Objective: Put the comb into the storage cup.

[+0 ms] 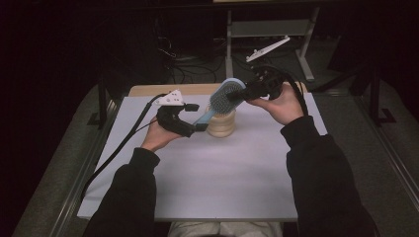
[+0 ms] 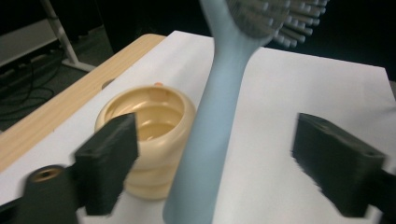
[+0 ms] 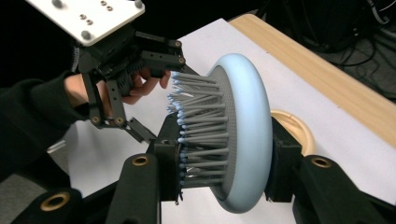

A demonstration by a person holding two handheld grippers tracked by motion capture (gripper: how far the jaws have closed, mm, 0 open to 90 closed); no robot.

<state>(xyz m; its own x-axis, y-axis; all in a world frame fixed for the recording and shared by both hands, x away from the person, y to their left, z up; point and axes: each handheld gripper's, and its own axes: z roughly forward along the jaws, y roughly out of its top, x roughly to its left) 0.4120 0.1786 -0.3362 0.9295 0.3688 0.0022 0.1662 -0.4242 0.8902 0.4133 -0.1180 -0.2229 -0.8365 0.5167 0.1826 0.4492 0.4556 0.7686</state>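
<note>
Here right tongs [image 3: 224, 182] pinch the hairbrush [image 3: 243, 135] head.

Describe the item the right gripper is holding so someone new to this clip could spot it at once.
On the white sheet that covers the table, look above the ridged cream cup near the far edge. The hairbrush slants over it, its head clamped in the right gripper. It is the one pale blue thing, with a pad of grey bristles.

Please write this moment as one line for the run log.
right tool: shut on hairbrush head | left tool: open, handle between jaws, untouched | cream cup: upright on white sheet | hairbrush: off table
</note>
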